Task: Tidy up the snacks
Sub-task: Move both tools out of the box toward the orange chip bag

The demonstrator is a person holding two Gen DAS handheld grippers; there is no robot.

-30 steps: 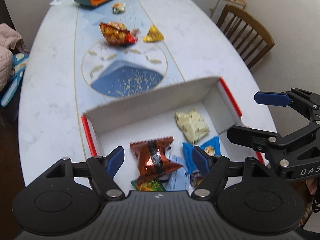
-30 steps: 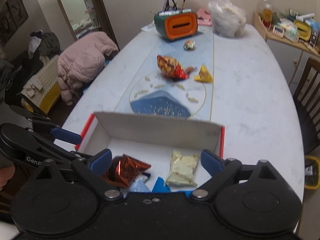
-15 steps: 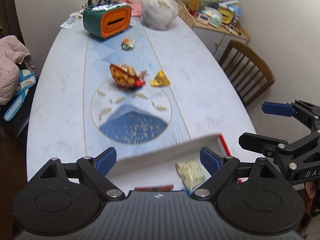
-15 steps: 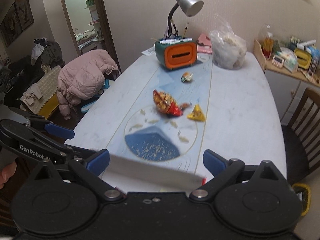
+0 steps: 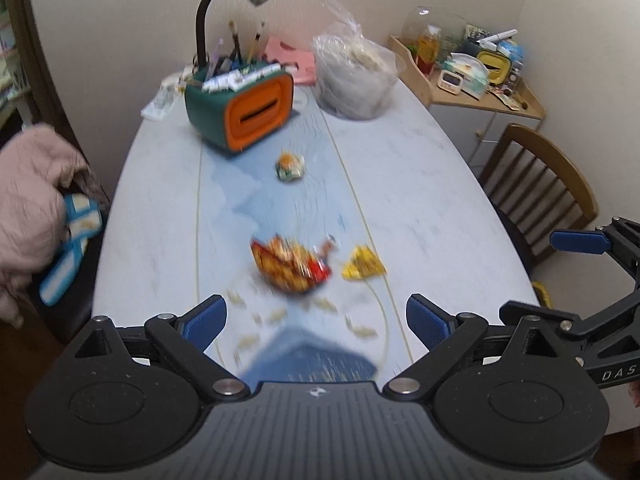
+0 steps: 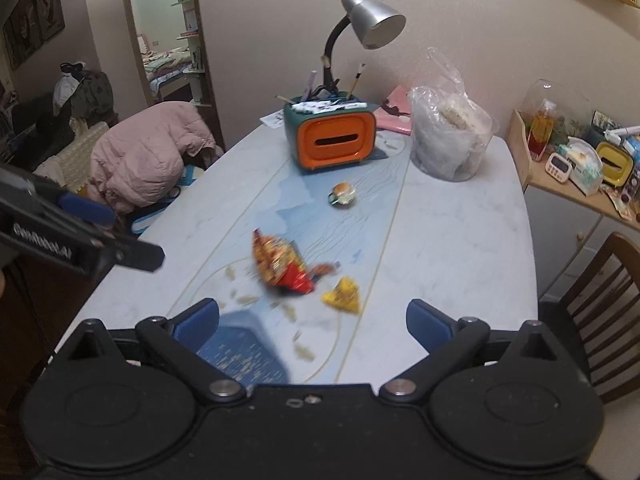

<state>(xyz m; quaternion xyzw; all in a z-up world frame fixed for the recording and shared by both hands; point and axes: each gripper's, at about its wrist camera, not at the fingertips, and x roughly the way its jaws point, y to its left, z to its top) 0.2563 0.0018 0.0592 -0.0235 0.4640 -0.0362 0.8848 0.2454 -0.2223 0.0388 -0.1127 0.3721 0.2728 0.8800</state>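
Left gripper (image 5: 316, 322): fingers spread, holding nothing.
Right gripper (image 6: 312, 320): fingers spread, holding nothing.
Snacks on bench (image 6: 452, 248): three, all on its blue middle strip.
Red-orange bag (image 6: 280, 266): one, nearest both grippers.
Yellow triangle packet (image 6: 343, 294): one, just beside that bag.
Small round snack (image 6: 343, 193): one, near the orange-fronted box (image 6: 330, 136).

On the bench (image 6: 460, 240), a tissue box (image 6: 330, 136) serves as landmark: a desk lamp (image 6: 368, 20) rises behind it, a plastic bag (image 6: 450, 140) stands to its right. Before the box lies a small round snack (image 6: 343, 193); nearer again, a crumpled snack bag (image 6: 280, 266) with a triangular packet (image 6: 344, 295) just right of it.
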